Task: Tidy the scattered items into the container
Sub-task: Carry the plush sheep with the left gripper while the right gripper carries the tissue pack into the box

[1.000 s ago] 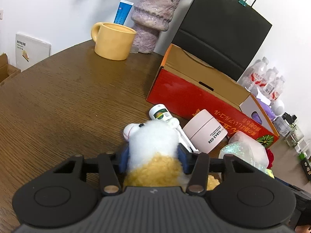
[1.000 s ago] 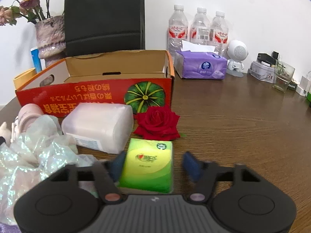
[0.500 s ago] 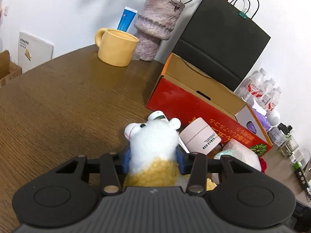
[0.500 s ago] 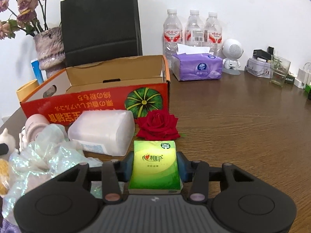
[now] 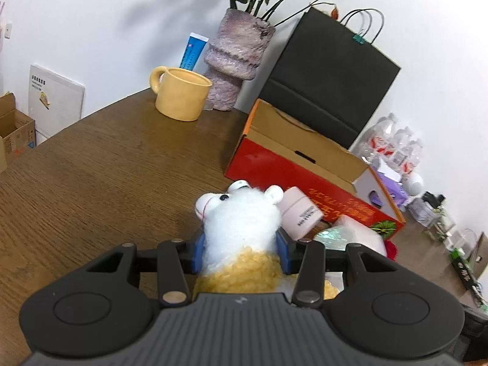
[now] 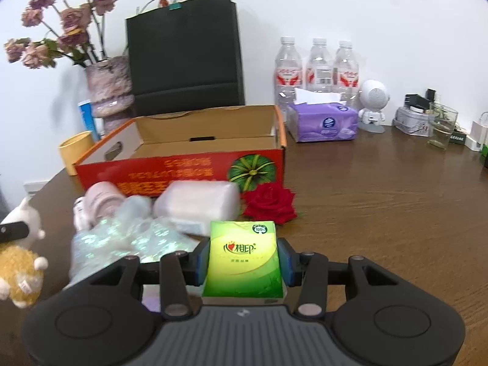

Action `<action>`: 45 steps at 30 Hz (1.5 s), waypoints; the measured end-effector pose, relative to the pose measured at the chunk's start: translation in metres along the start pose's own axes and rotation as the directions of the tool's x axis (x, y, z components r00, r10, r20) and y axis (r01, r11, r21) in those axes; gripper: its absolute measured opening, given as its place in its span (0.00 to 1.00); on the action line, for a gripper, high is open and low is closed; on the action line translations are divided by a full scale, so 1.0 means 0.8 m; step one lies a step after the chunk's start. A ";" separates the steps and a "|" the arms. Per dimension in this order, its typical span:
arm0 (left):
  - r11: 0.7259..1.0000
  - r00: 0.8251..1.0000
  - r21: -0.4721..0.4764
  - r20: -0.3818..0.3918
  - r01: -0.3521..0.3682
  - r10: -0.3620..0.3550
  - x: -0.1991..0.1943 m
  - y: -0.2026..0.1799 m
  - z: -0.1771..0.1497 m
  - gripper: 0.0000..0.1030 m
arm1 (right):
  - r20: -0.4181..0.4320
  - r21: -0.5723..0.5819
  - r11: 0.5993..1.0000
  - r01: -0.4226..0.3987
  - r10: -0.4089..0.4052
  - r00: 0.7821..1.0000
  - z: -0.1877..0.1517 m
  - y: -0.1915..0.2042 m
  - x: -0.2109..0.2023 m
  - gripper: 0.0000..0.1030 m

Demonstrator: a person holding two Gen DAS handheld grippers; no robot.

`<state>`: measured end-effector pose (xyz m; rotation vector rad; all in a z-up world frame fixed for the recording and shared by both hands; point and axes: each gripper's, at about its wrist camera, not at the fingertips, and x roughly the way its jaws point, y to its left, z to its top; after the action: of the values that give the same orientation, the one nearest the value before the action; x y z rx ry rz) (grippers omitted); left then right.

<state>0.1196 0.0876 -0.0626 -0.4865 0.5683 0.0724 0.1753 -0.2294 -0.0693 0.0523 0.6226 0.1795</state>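
Note:
My left gripper (image 5: 241, 254) is shut on a white and yellow plush toy (image 5: 241, 228), lifted off the wooden table; the same plush toy (image 6: 21, 262) shows at the left edge of the right wrist view. My right gripper (image 6: 245, 257) is shut on a green tissue pack (image 6: 244, 259), also raised. The open red cardboard box (image 6: 183, 164) stands ahead of both, its inside bare; in the left wrist view the box (image 5: 289, 164) lies to the right. In front of it lie a pink jar (image 6: 102, 198), a white wipes pack (image 6: 198, 204), an iridescent bag (image 6: 122, 241) and a red rose (image 6: 270, 202).
Behind the box stand a black paper bag (image 6: 183, 58), a vase of dried roses (image 6: 108, 88) and a yellow mug (image 5: 181, 97). Water bottles (image 6: 317, 70), a purple tissue box (image 6: 323, 122), a white robot figure (image 6: 373, 103) and a glass (image 6: 440, 128) line the back right.
Both grippers rose with their loads and the box now sits lower in view, its inside showing. The right gripper closed onto the tissue pack; the left squeezed the plush slightly tighter.

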 end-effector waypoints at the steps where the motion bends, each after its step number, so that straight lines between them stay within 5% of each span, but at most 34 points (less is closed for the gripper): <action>1: 1.000 1.000 -0.002 0.002 0.011 -0.011 -0.008 0.000 0.000 0.44 | -0.001 -0.007 1.000 -0.011 0.011 1.000 0.000 0.002 -0.007 0.42; 21: 0.985 0.989 0.088 -0.042 0.147 -0.143 -0.120 -0.023 0.020 0.44 | -0.056 -0.126 0.982 -0.142 0.135 0.989 0.015 0.051 -0.113 0.42; 45: 0.971 0.989 0.184 -0.036 0.150 -0.146 -0.114 -0.074 0.089 0.44 | -0.012 -0.156 0.980 -0.126 0.125 0.992 0.091 0.067 -0.122 0.42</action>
<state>0.0899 0.0742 0.0627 -0.3458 0.5529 -0.1278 0.1324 -0.1945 0.0515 -0.0606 0.6055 0.3504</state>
